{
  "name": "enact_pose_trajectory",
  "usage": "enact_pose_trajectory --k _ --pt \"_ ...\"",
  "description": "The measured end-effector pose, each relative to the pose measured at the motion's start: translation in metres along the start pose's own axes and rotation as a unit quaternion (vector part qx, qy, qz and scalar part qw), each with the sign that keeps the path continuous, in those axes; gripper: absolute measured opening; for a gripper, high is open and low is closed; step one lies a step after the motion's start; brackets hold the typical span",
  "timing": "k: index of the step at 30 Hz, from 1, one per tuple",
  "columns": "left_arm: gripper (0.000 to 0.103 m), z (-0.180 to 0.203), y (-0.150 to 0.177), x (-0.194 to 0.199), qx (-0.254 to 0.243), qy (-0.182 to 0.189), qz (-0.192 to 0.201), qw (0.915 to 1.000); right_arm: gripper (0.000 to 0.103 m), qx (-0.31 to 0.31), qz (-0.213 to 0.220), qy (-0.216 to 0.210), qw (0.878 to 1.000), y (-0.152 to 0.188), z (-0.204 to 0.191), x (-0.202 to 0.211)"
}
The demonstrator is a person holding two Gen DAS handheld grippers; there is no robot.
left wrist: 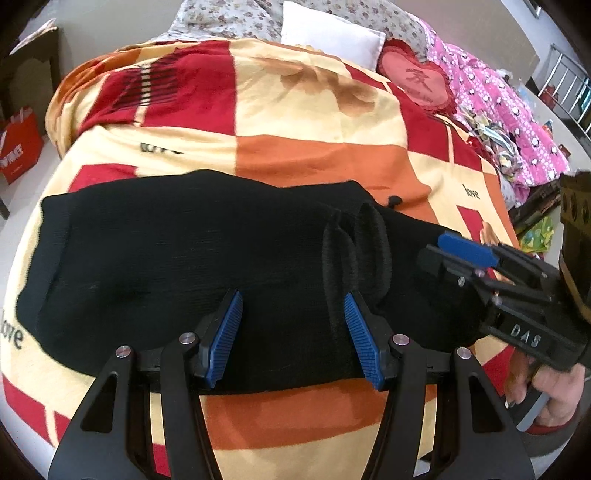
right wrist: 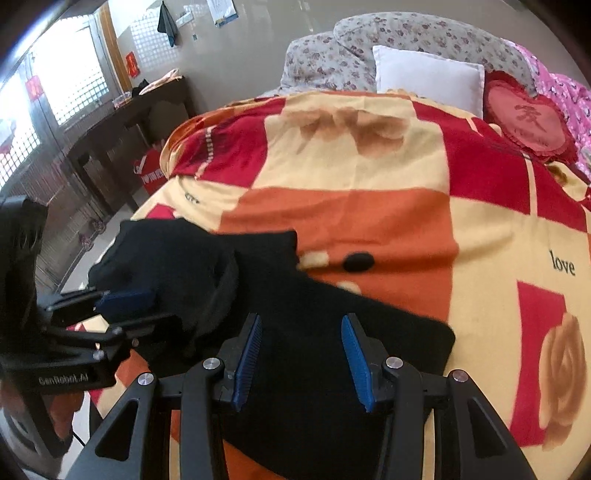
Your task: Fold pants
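Black pants [left wrist: 184, 266] lie stretched across the patterned blanket [left wrist: 317, 162], with ribbed loops of fabric [left wrist: 369, 251] standing up near the right end. My left gripper [left wrist: 293, 334] hovers over the near edge of the pants, jaws wide, and nothing is pinched between its blue pads [left wrist: 229, 339]. My right gripper [left wrist: 458, 254] comes in from the right over the pants' end, held by a hand [left wrist: 550, 387]. In the right wrist view, the right gripper [right wrist: 303, 360] stands open above the pants [right wrist: 314, 306]. There the left gripper [right wrist: 122, 301] sits beside a raised bunch of fabric [right wrist: 166, 254].
At the head of the bed lie a white pillow [left wrist: 332, 33], a red heart cushion [left wrist: 417, 77] and a pink quilt [left wrist: 509, 110]. A red bag [left wrist: 20, 147] stands on the floor at left. A dark wooden table [right wrist: 122, 122] lines the wall.
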State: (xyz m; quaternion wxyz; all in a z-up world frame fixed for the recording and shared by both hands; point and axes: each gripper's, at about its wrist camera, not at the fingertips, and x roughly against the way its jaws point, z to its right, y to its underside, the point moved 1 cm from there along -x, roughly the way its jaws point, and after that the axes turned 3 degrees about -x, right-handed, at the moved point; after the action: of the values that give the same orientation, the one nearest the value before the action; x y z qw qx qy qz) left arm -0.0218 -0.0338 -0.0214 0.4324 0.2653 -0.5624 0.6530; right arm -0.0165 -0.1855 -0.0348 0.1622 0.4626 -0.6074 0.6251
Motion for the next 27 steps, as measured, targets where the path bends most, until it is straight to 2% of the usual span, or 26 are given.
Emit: enact_pose_trajectory --k 8,12,19,25,27 --pt "0.058 -0.019 0.004 0.007 0.023 -0.012 -0.003 0.9997 0.044 0.018 -0.017 -0.011 1.0 -0.011 -0.021 -0.027" --pt "0.058 -0.027 0.006 0.012 0.037 -0.003 -0.002 0.9993 0.044 0.027 -0.023 -0.008 0.999 -0.016 -0.026 -0.03" --pt "0.059 -0.043 0.009 0.02 0.058 -0.004 -0.004 0.9983 0.044 0.022 -0.005 -0.055 0.998 -0.031 -0.04 -0.022" --pt "0.059 -0.068 0.022 0.043 0.1 0.011 0.006 0.995 0.048 0.055 -0.02 -0.085 0.995 -0.044 -0.073 -0.042" --pt "0.061 -0.082 0.031 0.051 0.124 0.017 0.01 0.992 0.048 0.069 -0.03 -0.116 0.99 -0.052 -0.089 -0.051"
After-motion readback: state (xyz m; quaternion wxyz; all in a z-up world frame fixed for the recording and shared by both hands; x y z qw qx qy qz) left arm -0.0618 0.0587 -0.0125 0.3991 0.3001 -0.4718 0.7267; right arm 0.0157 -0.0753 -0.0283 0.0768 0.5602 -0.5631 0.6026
